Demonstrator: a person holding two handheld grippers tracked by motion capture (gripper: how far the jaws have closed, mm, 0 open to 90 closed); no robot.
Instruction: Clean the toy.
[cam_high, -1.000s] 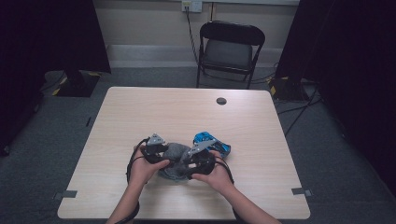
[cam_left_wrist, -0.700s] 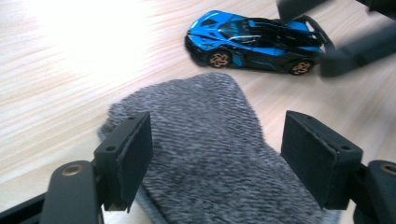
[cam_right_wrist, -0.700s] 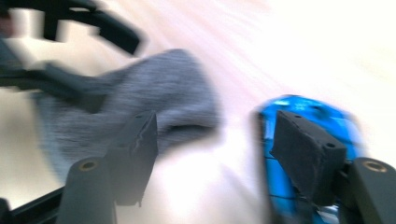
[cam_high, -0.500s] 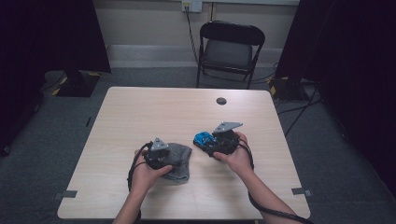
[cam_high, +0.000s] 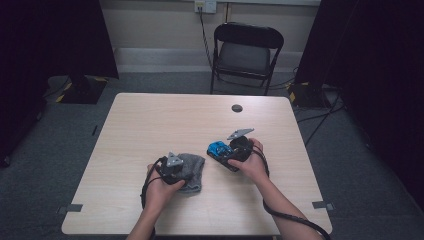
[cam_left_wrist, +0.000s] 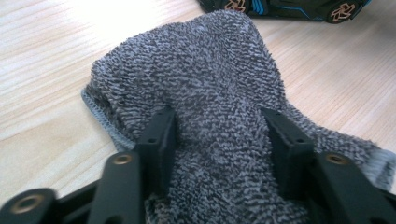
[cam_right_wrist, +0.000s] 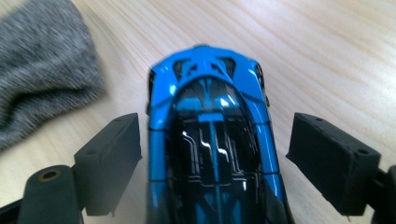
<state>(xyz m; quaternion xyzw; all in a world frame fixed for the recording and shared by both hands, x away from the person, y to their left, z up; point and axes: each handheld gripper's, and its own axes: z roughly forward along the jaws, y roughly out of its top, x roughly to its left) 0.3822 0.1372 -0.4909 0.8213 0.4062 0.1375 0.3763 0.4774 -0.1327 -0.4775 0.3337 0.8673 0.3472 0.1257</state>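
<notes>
High view, left to right: the left gripper sits on the grey cloth near the table's front edge, and the right gripper now lies off to the right with the blue car at its tip — a second ago both hands were bunched together over the cloth, with the car just behind them.

Left gripper view: the jaws have just been closing, and their pads press into a raised fold of cloth, pinching it at a middling width.

Right gripper view: the jaws have just been opening; they stand wide on either side of the car, with a gap showing on both sides, so nothing is gripped. The car rests on the table, apart from the cloth edge.

My reading — the car has been pulled out and set down clear of the cloth, and the cloth is now being taken up, perhaps to wipe or cover the car.
</notes>
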